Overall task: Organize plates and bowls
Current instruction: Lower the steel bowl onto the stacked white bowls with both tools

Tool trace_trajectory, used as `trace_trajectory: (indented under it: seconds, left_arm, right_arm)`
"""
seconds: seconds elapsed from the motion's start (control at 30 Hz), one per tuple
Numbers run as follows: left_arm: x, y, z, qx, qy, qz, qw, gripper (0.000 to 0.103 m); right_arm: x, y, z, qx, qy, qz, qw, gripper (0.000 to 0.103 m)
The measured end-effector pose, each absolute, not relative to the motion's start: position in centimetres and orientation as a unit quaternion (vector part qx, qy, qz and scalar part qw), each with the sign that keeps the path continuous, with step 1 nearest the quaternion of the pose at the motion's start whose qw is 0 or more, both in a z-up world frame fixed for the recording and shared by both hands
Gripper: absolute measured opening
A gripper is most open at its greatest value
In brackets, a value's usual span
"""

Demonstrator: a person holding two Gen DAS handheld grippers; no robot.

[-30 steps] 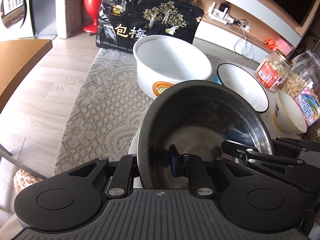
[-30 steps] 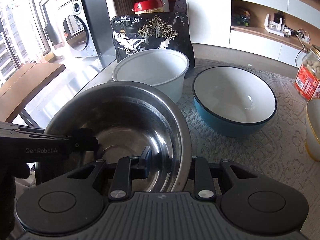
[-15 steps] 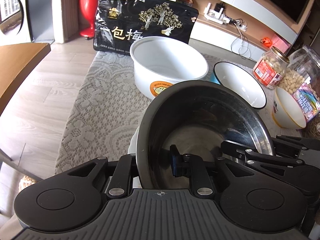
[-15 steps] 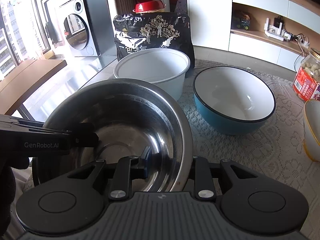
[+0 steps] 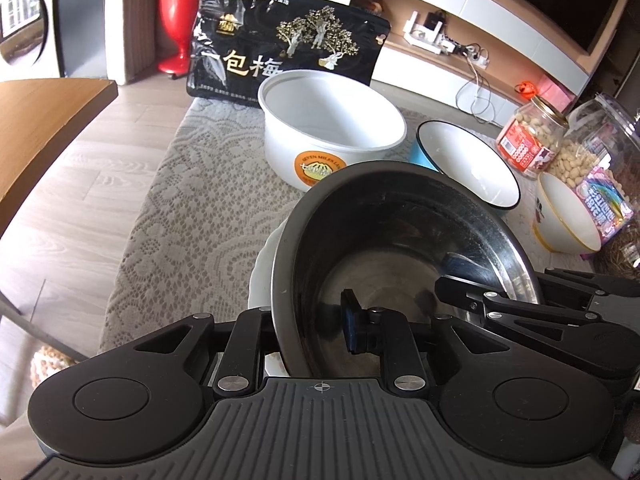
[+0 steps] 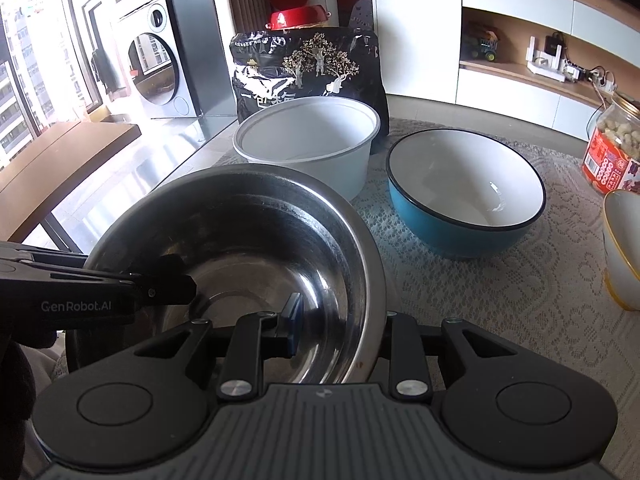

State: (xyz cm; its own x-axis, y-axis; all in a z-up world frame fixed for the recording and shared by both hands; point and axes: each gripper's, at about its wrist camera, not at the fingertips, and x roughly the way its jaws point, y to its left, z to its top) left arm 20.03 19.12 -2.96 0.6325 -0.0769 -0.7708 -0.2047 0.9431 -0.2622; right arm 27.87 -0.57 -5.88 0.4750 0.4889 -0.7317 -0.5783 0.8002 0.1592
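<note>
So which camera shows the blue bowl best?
The right wrist view: the blue bowl shows whole, blue outside and white inside, on the lace cloth. In the left wrist view the steel bowl hides part of it, leaving mostly the white inside.

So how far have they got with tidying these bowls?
Early on, it seems. The steel bowl sits on a white plate, perhaps the start of a stack. Both grippers straddle its rim: the right gripper is clamped on it, while the left gripper has its jaws opening around the rim. The white tub, blue bowl and yellow-rimmed bowl stand apart on the lace cloth, unstacked.
</note>
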Motion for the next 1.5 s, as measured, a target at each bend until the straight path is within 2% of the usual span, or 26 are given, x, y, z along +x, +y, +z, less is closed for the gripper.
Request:
trace_trajectory:
  seconds: [0.23,0.4,0.83,1.0,1.5]
  left_arm:
    - [20.3,21.5,-2.9,-0.228,0.428,0.021,0.874,0.021]
    - [21.2,20.7,-2.6,-0.193,0.439,0.02,0.877,0.025]
    - [21.6,21.0,-2.4,-0.183,0.465,-0.007,0.866,0.024]
    - [20.5,21.5,-2.4,-0.198,0.46,-0.016,0.865,0.021]
    - [19.1,21.2,-0.9,-0.173,0.451,-0.024,0.875,0.024]
  right_arm:
    - [28.5,-0.5,-6.0,-0.05,0.407,0.323,0.853,0.025]
    - [29.8,-0.6,-5.9,-0.032,0.418,0.33,0.846,0.025]
    - [30.0,-2.5,-5.6,0.012,0.454,0.342,0.823,0.024]
    - [29.3,-2.6,-5.1,0.002,0.454,0.341,0.823,0.024]
    - [28.8,-2.3,-4.6,-0.014,0.445,0.331,0.832,0.024]
